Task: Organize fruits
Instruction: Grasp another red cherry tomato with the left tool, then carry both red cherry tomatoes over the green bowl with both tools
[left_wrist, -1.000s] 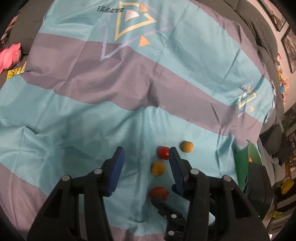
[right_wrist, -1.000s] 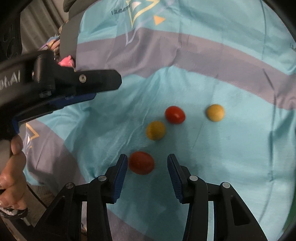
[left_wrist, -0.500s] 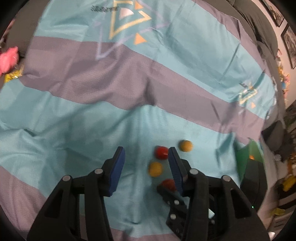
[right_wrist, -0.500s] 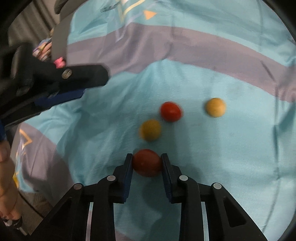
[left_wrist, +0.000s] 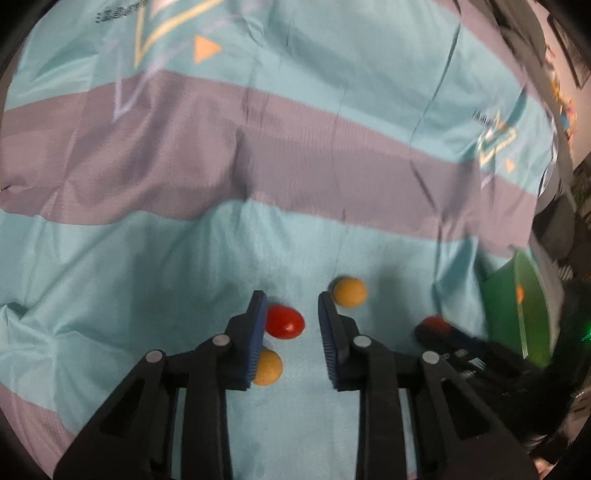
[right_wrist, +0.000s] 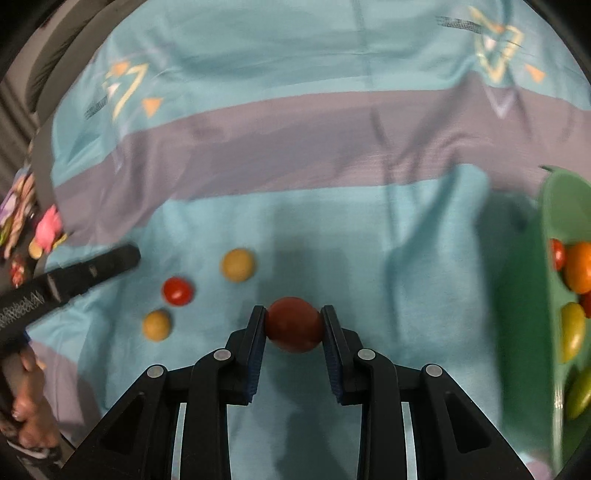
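A: What is held nearest the right wrist camera?

B: A dark red tomato (right_wrist: 293, 325) is pinched between the pads of the right gripper (right_wrist: 293, 326), gripped across its middle, presumably so that it cannot roll out. It appears to be carried clear of the striped cloth (right_wrist: 332, 129), though that is hard to confirm.

A: And the left gripper (left_wrist: 291, 332)?

B: Its fingers are spread and nothing is clamped. A bright red tomato (left_wrist: 285, 321) is framed between them, just beside the left pad, and a yellow fruit (left_wrist: 266, 367) is partly hidden behind that same finger. It is judged that the red one is being lined up as the next pick.

A: What lies farther out?

B: A second yellow fruit (left_wrist: 349, 291) is seen just past the right fingertip, resting on the cloth. Well off to the right a green bowl (right_wrist: 554, 206) is placed, with several red, orange and yellow-green fruits already gathered in it.

A: So the bowl is the destination?

B: That is inferred; the gripped tomato is held between the loose fruits and the bowl.
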